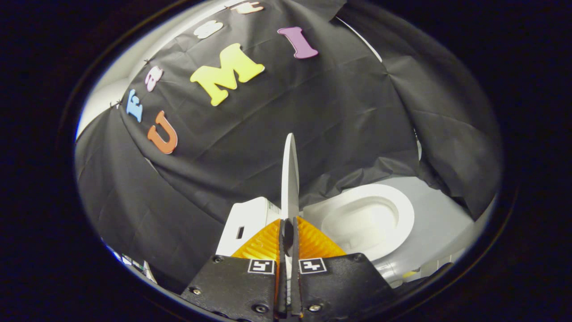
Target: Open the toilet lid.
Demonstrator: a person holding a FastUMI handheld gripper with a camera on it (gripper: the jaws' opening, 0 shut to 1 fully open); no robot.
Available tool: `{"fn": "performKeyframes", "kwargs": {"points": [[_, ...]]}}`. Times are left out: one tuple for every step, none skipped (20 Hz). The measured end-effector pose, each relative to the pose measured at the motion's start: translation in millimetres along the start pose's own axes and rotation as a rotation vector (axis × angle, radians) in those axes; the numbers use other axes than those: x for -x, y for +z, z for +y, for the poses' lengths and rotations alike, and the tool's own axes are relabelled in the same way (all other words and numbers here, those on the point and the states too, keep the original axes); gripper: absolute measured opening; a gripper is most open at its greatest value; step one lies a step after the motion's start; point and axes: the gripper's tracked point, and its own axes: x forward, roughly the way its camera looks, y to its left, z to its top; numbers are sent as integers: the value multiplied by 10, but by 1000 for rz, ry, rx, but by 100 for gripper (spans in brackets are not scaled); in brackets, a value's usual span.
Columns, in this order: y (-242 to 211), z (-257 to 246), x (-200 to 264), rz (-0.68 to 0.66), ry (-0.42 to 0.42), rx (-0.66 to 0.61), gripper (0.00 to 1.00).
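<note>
**Operator:** Toilet lid [289, 174] is what I'm holding, seen edge-on as a thin white blade rising straight up ahead of the fingers, with the open seat and bowl [367, 219] lying off to one side of it and the tank [246, 223] on the other.

**Second:** Largest thing first, what's around you?

**Operator:** Black cloth wall [339, 116] draped behind everything, a pale grey floor [435, 223] around the bowl's base, then the toilet, then the lid.

**Second:** And the gripper?

**Operator:** My gripper [288, 230] is pressed together on the lid's edge, one finger on each face, pinching it near its free rim.

**Second:** How does it handle?

**Operator:** I judge it a stiff, light plastic panel on a hinge, and glossy, so likely slippery. Gripping at the rim far from the hinge gives me leverage, but I'd keep the pinch firm so it doesn't slide out and slam. It looks upright, so I reckon the lift is close to finished; it needs to lean back on the tank
</note>
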Motion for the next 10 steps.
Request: {"fn": "performKeyframes", "kwargs": {"points": [[8, 74, -6, 0, 7, 10, 7], [-13, 137, -7, -1, 12, 17, 7], [-4, 185, -11, -2, 13, 26, 7], [-26, 203, -28, -3, 14, 37, 7], [-36, 250, -30, -6, 15, 45, 7], [-41, 283, -46, -7, 13, 54, 7], [-56, 316, -43, -5, 9, 57, 7], [-60, 335, -40, -6, 5, 58, 7], [-68, 389, -53, -8, 7, 61, 7], [-89, 436, -62, -4, 10, 62, 7]]}}
